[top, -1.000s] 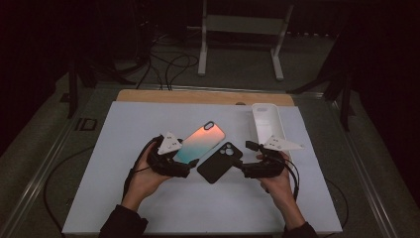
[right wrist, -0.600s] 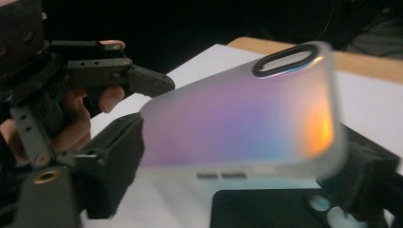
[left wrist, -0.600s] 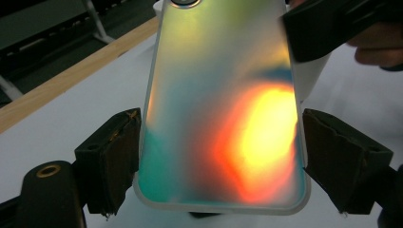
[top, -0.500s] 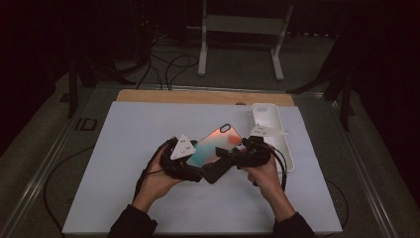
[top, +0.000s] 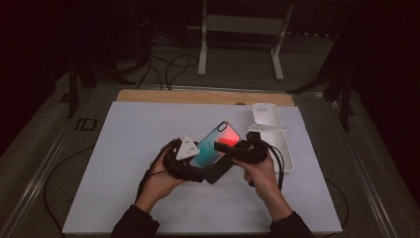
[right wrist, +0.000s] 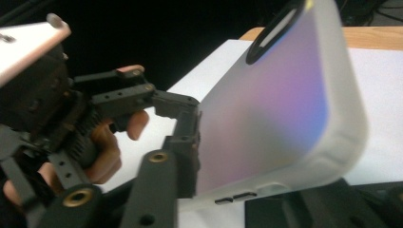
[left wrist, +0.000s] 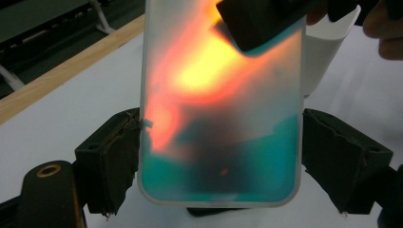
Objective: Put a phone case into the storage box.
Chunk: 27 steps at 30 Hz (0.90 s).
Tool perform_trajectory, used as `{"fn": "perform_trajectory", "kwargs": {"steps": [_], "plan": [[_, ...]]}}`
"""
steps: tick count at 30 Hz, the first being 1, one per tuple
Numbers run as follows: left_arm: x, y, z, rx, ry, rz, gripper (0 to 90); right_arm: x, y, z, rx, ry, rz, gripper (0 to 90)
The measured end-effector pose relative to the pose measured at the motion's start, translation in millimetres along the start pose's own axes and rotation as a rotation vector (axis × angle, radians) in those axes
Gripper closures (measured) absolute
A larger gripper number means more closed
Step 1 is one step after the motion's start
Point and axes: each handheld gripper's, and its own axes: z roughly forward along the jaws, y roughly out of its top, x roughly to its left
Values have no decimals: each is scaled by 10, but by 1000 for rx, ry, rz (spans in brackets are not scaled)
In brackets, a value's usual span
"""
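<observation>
Both grippers are working a phone case (top: 218,144) held above the mat (top: 124,148). The left gripper (top: 195,166) is clamping the case across its width near the bottom end. The right gripper (top: 229,147), jaws just closing, is pinching the case's upper edge. A black phone (top: 219,171) is lying beneath; fitting appears unfinished.

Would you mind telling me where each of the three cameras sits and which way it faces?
High view: above the person's side, looking forward and down at the table; both forearms, left gripper and right gripper show.
Left gripper view: on the left gripper, looking along its jaws, which clamp the phone case by its long edges.
Right gripper view: on the right gripper, facing the left hand over the case's corner.
Shared: both gripper views show the translucent case.
</observation>
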Motion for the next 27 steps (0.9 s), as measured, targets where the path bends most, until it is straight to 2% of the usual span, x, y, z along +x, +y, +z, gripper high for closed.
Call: {"fn": "perform_trajectory", "kwargs": {"steps": [5, 7, 8, 10, 15, 16, 21, 27], "plan": [[-11, -3, 8, -12, 6, -5, 168, 29, 22, -7, -29, 66, 20, 842], [-9, -4, 10, -13, 11, -9, 160, 43, 24, -7, -31, 63, 15, 860], [-5, -4, 11, -11, 9, -13, 131, 70, 28, -7, -26, 39, -8, 866], [8, -9, 5, -7, 0, -17, 108, 94, 28, -5, -21, 26, -37, 868], [53, -26, -26, -18, -23, -48, 100, 93, 33, -15, -20, 11, -57, 868], [89, -37, -53, -28, -50, -68, 100, 92, 34, -19, -20, 4, -65, 868], [134, -54, -94, -42, -96, -95, 80, 79, 41, -52, -21, -5, -100, 868], [166, -89, -102, -48, -159, -118, 69, 99, 57, -113, -53, 48, -135, 867]]}}
